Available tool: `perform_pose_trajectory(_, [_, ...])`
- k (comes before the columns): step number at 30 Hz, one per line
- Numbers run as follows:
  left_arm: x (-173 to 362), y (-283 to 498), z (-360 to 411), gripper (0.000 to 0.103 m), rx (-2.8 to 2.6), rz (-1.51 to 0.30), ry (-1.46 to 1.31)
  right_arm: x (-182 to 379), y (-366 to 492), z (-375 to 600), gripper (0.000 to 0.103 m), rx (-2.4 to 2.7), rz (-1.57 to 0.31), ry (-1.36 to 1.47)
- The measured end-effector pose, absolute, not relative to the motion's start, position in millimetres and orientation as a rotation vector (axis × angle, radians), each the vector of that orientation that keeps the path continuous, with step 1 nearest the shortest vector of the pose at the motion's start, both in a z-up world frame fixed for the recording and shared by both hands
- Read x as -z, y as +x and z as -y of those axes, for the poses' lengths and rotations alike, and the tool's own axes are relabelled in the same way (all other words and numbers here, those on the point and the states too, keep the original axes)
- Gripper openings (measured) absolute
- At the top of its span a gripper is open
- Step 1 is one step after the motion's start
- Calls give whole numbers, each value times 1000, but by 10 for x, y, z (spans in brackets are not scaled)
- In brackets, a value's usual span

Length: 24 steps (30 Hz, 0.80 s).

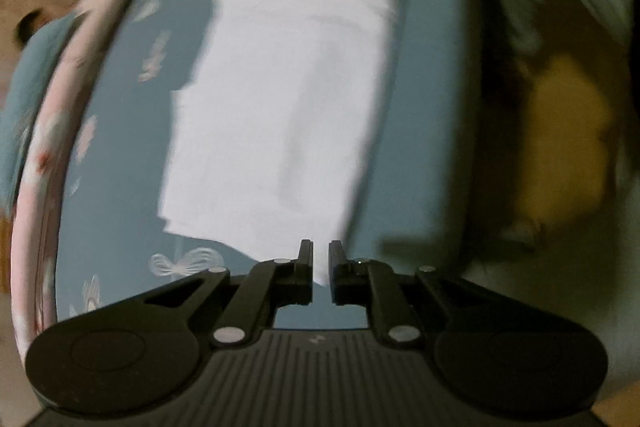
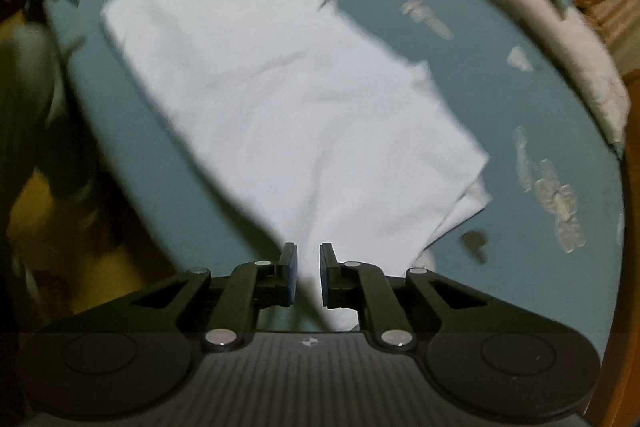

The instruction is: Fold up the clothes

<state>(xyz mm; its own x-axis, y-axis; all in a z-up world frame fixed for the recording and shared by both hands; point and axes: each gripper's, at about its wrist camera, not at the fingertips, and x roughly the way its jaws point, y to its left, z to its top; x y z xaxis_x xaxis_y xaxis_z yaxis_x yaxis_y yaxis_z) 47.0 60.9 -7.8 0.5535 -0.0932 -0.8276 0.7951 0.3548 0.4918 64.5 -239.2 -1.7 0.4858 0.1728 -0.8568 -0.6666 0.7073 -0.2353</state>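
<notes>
1. Fingers of the left gripper [image 1: 321, 259] sit nearly closed, pinching a near corner of the white garment [image 1: 288, 99].
2. Right gripper [image 2: 308, 267] likewise clamps bunched near cloth, white garment [image 2: 272, 99] trailing away.
3. Garment lies on the blue bedspread [image 1: 420, 147], far end flat.
4. Best carry both corners level and together toward the far edge, keeping tension even.
</notes>
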Motion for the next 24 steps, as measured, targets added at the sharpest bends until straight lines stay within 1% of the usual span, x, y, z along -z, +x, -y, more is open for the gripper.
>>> perform_pose_trajectory(3, [-51, 705, -599, 12, 630, -795, 844, -87, 836, 2444, 17, -530, -885, -471])
perform_pose_trajectory(6, [137, 944, -535, 15, 594, -807, 715, 131, 987, 2478, 17, -512, -902, -354])
perform_pose_trajectory(8, [331, 1051, -520, 15, 581, -848, 652, 359, 975, 2497, 17, -524, -934, -288])
perform_pose_trajectory(11, [629, 1112, -595, 16, 553, -929, 606, 705, 838, 2504, 18, -515, -983, -274])
perform_pose_trajectory(12, [684, 1105, -619, 17, 546, -927, 605, 794, 777, 2514, 19, -507, -983, -288])
perform_pose_trajectory(14, [719, 1090, -661, 18, 538, -926, 597, 791, 701, 2566, 24, -496, -962, -275])
perform_pose_trajectory(16, [652, 1093, -645, 21, 524, -944, 603, 704, 681, 2624, 27, -480, -956, -255])
perform_pose_trajectory(17, [572, 1095, -597, 23, 536, -922, 594, 632, 672, 2647, 29, -476, -928, -251])
perform_pose_trajectory(18, [487, 1097, -545, 30, 551, -896, 582, 543, 677, 2679, 33, -464, -896, -238])
perform_pose_trajectory(19, [403, 1099, -494, 42, 566, -871, 570, 468, 699, 2718, 36, -449, -873, -217])
perform_pose_trajectory(20, [334, 1102, -403, 45, 588, -842, 556, 426, 741, 2760, 36, -425, -858, -194])
perform_pose_trajectory(24, [163, 1115, 23, 48, 684, -746, 512, 413, 924, 2994, 37, -310, -834, -69])
